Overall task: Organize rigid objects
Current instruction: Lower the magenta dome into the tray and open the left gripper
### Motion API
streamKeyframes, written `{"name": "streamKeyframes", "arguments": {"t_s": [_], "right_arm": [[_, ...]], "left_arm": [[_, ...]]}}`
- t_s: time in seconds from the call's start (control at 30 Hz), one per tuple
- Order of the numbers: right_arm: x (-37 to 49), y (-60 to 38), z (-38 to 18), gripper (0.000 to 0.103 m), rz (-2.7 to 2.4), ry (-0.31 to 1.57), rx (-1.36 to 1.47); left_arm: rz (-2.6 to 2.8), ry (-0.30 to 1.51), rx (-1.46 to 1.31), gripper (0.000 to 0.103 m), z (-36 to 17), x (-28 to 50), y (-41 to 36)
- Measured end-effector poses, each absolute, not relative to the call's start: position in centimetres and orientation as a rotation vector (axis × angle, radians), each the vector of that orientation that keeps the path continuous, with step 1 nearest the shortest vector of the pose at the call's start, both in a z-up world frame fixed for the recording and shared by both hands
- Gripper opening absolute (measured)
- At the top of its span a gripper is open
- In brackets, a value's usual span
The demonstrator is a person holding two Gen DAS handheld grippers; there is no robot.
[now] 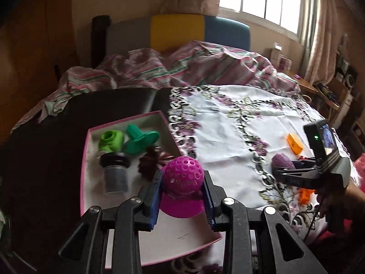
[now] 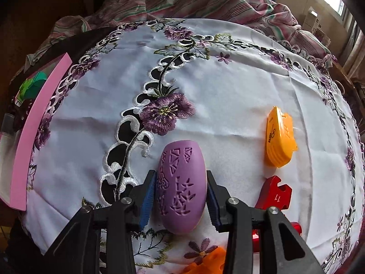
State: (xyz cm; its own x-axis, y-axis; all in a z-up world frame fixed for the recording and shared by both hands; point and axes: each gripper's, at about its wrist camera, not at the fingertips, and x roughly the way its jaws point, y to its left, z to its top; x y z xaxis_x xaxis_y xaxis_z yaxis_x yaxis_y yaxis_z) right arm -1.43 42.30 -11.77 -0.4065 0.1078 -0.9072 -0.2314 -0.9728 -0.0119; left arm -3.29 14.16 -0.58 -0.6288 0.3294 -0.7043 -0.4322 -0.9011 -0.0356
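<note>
- Left tool (image 1: 182,196): clamped on magenta dimpled ball piece (image 1: 182,175), pads pressing both flanks; piece held clear above pink-rimmed tray (image 1: 87,159), over its near half.
- Tray contents noted: lime green fitting (image 1: 111,140), teal flanged part (image 1: 139,140), dark jar with black collar (image 1: 115,173), brown ribbed part (image 1: 150,162). All crowded toward far end; near floor of tray bare.
- Right tool (image 2: 181,196): closed around purple egg-shaped shell (image 2: 181,189), blue pads touching its sides; shell apparently resting on embroidered cloth (image 2: 228,86) over tabletop, lift not evident.
- Loose on cloth: orange clip (image 2: 279,137) beyond and right of shell, red numbered piece (image 2: 275,194) just beside right tool, orange part (image 2: 205,262) at near edge.
- Step in hand, judged: placing ball piece into tray with left; pickup of shell begun with right.
- Next move, judged: lower left tool onto bare near floor of tray, steer clear of brown ribbed part and jar, then release. Round body likely to roll; set down on flat skirt.
- Afterwards: raise shell straight up, carry across to tray over pink wall (image 2: 29,132).
- Risk: smooth curved shell may slip forward out of pads.
</note>
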Motion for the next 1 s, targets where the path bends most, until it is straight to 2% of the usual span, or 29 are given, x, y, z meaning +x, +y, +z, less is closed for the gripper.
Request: {"name": "streamKeyframes", "arguments": {"t_s": [0.53,0.77,1.0], "right_arm": [[-1.3,41.9,-11.9,0.041,2.476,0.14,-1.564],[-1.4,41.9,-11.8,0.041,2.475,0.132,-1.568],[-1.4,41.9,-11.9,0.041,2.474,0.122,-1.57]], "left_arm": [[2.584,0.066,-1.21,0.033,-3.1,-4.5,6.6],[2.588,-0.091,-1.281,0.033,-4.7,-5.0,2.1],[2.55,-0.093,-1.277,0.033,-5.6,-5.7,2.2]]}}
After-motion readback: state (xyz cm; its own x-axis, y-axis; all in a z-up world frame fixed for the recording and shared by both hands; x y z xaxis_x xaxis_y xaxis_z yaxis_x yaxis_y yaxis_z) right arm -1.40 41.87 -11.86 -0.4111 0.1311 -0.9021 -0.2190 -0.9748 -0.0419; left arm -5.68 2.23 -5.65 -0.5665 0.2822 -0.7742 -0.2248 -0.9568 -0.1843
